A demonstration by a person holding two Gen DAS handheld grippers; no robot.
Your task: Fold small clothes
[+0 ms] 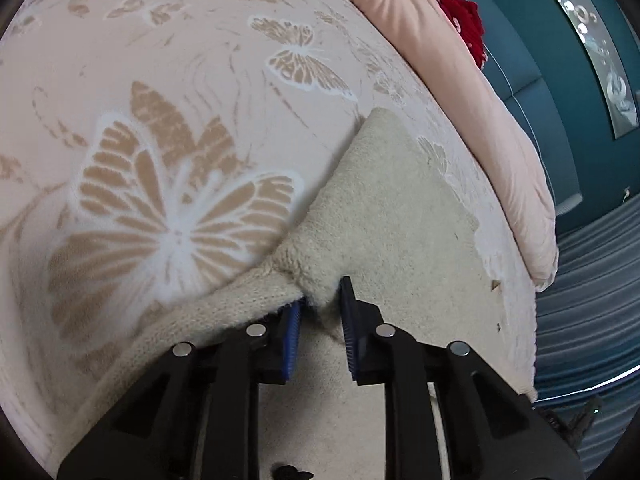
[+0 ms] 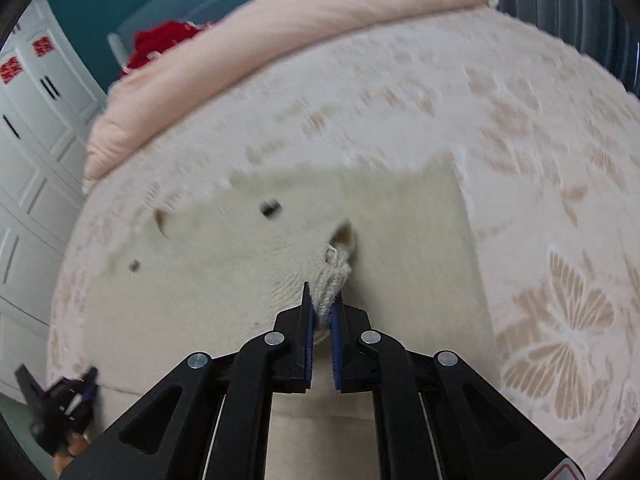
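A pink blanket [image 1: 168, 80] printed with tan butterflies fills most of both views, and it is the surface everything lies on. Along its far edge, from twelve to three o'clock in the left wrist view and from nine to one o'clock in the right wrist view, runs a plain pink quilt [image 1: 472, 92] folded into a long roll, with something red [image 1: 468, 20] tucked just behind it against a teal wall [image 1: 540, 60]. White cupboard doors [image 2: 36, 128] stand at nine o'clock in the right wrist view. The cream knitted garment [image 2: 400, 232] lies on the blanket at the centre of that view, spread mostly flat, with two small dark spots toward its nine o'clock side; these are blurred and cannot be identified. In the left wrist view the same garment [image 1: 392, 200] reaches from six o'clock up toward one o'clock, and its ribbed edge is lifted off the blanket and folded over at seven o'clock. The right gripper [image 2: 322, 312] points away from the camera toward twelve o'clock, low over the cloth, its jaws narrow and pinching a bunched ridge of the knit between the blue pads. The left gripper [image 1: 320, 312] also points toward twelve o'clock, its jaws a moderate way apart with a raised fold of the garment between them; the left pad touches the cloth, but whether the fold is clamped cannot be told. In the right wrist view, the left gripper shows small and blurred at eight o'clock.
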